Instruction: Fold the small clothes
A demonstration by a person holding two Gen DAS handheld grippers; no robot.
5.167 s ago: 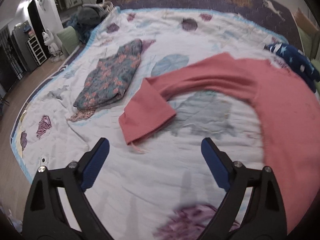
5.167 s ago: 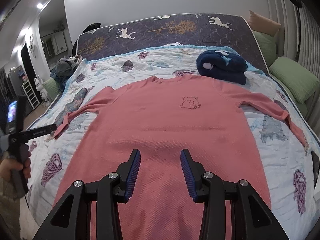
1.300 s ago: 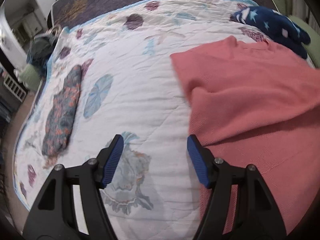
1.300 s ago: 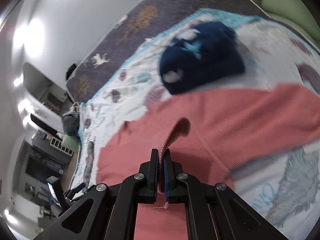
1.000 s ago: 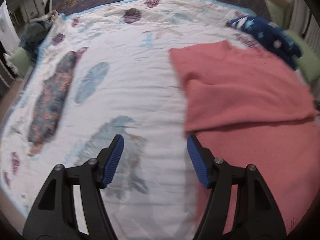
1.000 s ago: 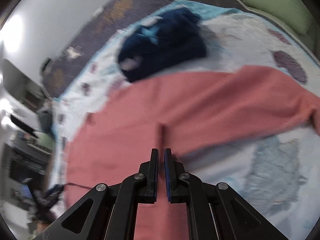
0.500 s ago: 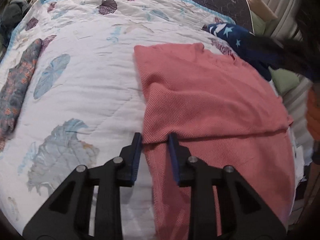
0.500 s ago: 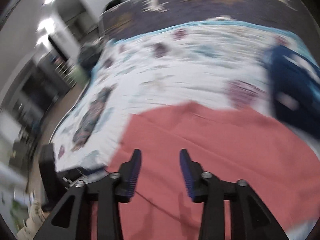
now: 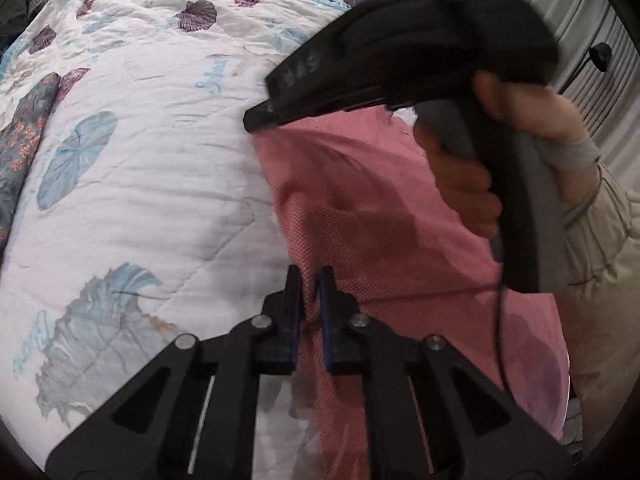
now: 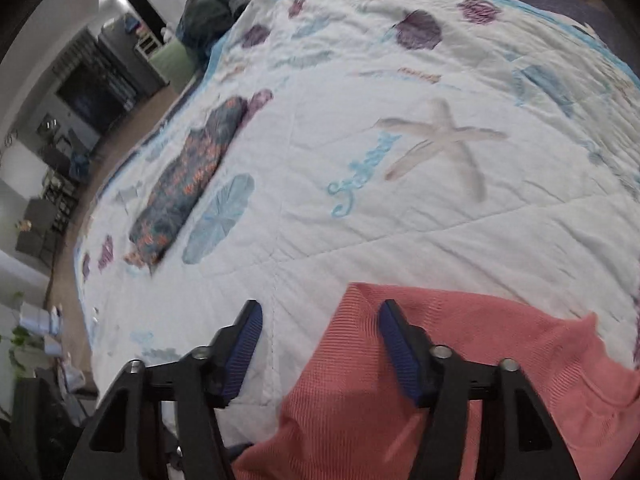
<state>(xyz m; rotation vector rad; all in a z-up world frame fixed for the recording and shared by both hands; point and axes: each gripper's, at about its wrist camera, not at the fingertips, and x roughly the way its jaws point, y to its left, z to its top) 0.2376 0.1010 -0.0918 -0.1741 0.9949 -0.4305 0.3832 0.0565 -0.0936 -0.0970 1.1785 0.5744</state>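
The left claw (image 9: 308, 280) is built of matte black plastic arms with triangular cut-outs, silver round screw heads at the joints, and narrow fingers faced with ribbed blue pads. The right claw (image 10: 320, 322) has the same black frame, silver screws and ribbed blue pads (image 10: 244, 352). Seen from the left wrist camera, the right tool is a black pistol-shaped body with pale characters marked on its flank, a grey handle and a thin black cable hanging below. The person's hand (image 9: 476, 168) on it wears a grey cuff (image 9: 576, 152) under a beige sleeve (image 9: 600, 240).
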